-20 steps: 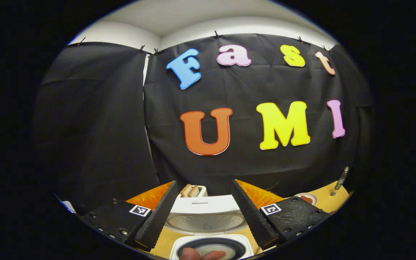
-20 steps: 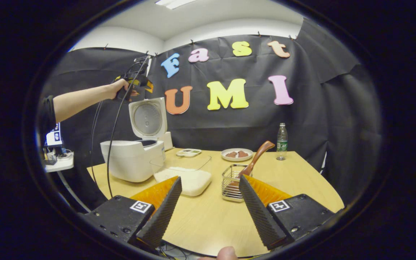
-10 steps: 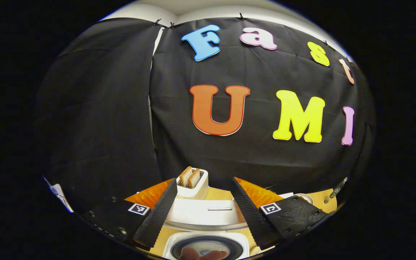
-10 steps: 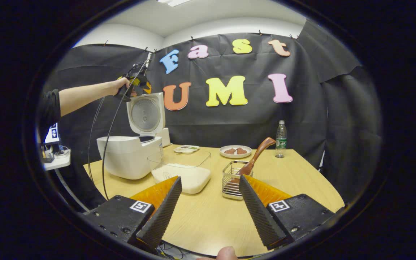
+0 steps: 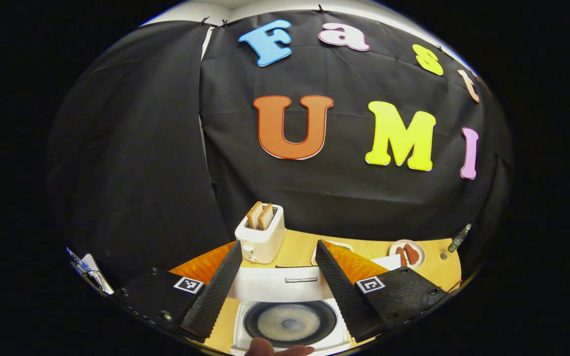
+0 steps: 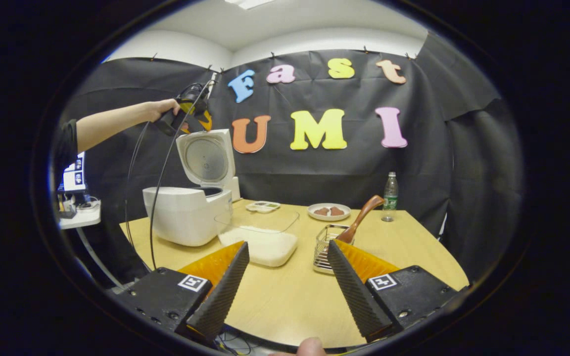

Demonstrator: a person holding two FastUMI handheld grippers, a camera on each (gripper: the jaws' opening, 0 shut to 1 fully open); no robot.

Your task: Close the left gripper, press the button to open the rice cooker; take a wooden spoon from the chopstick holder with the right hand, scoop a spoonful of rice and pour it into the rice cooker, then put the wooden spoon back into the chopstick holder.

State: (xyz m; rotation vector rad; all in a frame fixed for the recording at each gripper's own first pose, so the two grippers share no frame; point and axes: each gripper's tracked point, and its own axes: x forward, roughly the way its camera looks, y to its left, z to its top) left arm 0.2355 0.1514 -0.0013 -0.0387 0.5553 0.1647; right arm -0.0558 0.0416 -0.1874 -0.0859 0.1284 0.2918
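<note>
The white rice cooker [image 6: 186, 215] stands at the table's left with its lid [image 6: 208, 158] raised. Above the lid a hand holds my left gripper [image 6: 192, 112]. In the left gripper view this gripper [image 5: 278, 244] is open, looking down on the lid's top edge [image 5: 277, 284] and the dark inner pot [image 5: 290, 324]. My right gripper [image 6: 287, 245] is open and holds nothing, low over the table's near side. Just beyond its right finger stands the wire chopstick holder [image 6: 328, 241] with the wooden spoon [image 6: 362, 216] leaning right. A clear tub of rice [image 6: 260, 242] sits beside the cooker.
A white toaster [image 5: 260, 235] with two slices stands behind the cooker. A plate of brown food [image 6: 328, 211], a small dish [image 6: 262, 206] and a plastic bottle [image 6: 389, 194] are at the table's back. Cables [image 6: 159, 198] hang from the left gripper past the cooker.
The left gripper has tipped downward over the cooker, so the pot and toaster show more fully. The right gripper has shifted slightly; the holder now sits close to its right finger.
</note>
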